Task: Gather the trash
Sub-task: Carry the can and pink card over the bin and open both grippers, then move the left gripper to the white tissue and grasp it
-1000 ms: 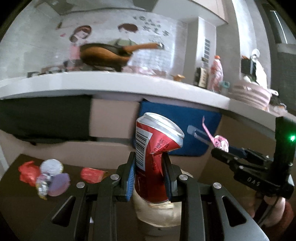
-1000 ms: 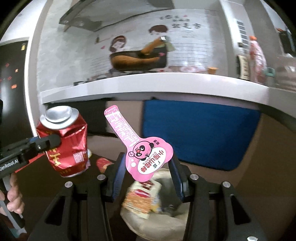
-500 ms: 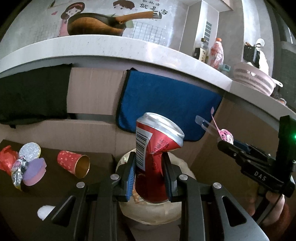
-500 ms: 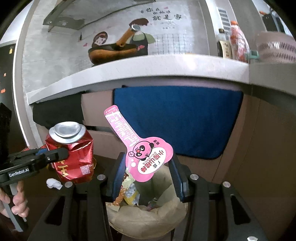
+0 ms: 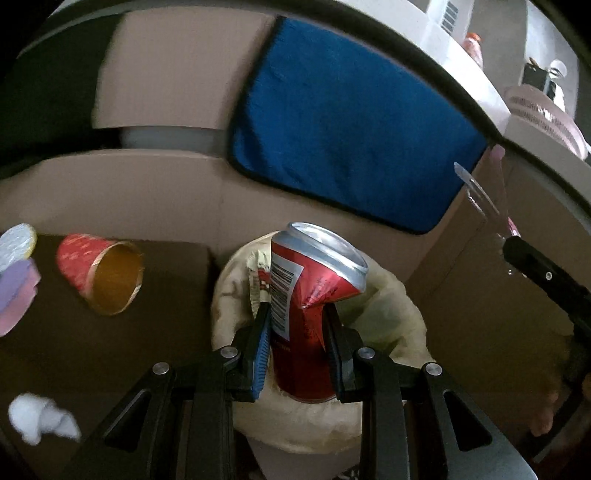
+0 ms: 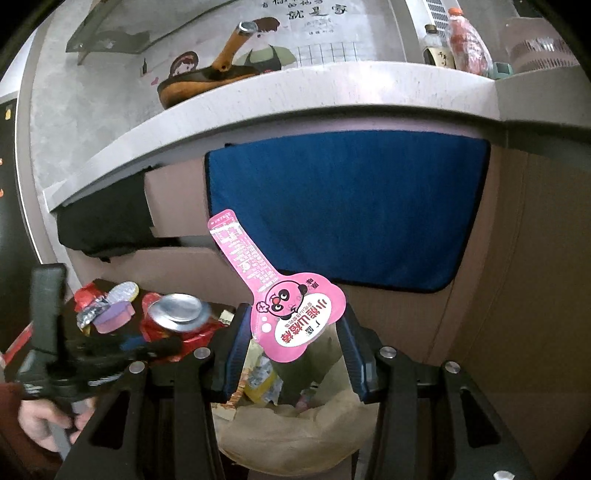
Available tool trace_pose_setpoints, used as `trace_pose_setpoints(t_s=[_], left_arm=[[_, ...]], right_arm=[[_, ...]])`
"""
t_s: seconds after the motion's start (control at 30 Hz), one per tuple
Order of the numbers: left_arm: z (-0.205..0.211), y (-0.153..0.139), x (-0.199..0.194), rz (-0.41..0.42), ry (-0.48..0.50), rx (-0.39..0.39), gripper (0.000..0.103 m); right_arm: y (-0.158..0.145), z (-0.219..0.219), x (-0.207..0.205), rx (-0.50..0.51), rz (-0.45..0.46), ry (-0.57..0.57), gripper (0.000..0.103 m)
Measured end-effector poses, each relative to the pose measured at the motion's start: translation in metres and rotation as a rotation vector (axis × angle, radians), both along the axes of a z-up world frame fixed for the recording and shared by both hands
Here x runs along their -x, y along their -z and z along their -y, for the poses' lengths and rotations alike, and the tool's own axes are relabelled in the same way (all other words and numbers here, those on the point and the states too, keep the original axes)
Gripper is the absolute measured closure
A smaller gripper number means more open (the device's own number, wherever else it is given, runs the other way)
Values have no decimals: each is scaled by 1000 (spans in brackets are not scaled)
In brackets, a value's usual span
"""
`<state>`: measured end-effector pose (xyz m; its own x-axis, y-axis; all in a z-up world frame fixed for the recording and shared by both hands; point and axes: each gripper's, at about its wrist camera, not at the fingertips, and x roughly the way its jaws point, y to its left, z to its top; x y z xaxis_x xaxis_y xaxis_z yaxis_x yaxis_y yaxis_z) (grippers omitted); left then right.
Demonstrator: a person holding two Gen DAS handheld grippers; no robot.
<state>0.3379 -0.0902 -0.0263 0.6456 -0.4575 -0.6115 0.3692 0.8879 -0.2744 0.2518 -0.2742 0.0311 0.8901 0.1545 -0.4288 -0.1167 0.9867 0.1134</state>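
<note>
The left gripper (image 5: pixel 297 345) pinches a dented red aluminium can (image 5: pixel 310 314) with a barcode, upright above the bag-lined trash bin (image 5: pixel 402 314), while the right gripper (image 6: pixel 291 354) clamps a pink panda-printed plastic wrapper (image 6: pixel 295 317) over the same bin's wrapper-filled opening.

The pink wrapper (image 6: pixel 295 317) is showing a cartoon face and red Chinese characters, upside down. The can (image 5: pixel 310 314) is showing a barcode. The wall sticker (image 6: pixel 314 14) far above the counter is carrying Chinese characters, too small to read.
</note>
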Motion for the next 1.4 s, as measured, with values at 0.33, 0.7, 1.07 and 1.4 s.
trace_pose_setpoints(t_s=[0.33, 0.7, 1.07, 1.4], left_arm=[[3, 30, -25, -93, 43, 62, 75], [-15, 10, -19, -85, 69, 121, 57], [-100, -11, 20, -62, -131, 86, 57], [-229, -35, 77, 38, -361, 8, 57]], right_arm=[[20, 2, -26, -2, -61, 15, 60], [43, -2, -49, -18, -112, 53, 56], [52, -12, -39, -27, -132, 33, 54], [34, -51, -20, -30, -79, -58, 54]])
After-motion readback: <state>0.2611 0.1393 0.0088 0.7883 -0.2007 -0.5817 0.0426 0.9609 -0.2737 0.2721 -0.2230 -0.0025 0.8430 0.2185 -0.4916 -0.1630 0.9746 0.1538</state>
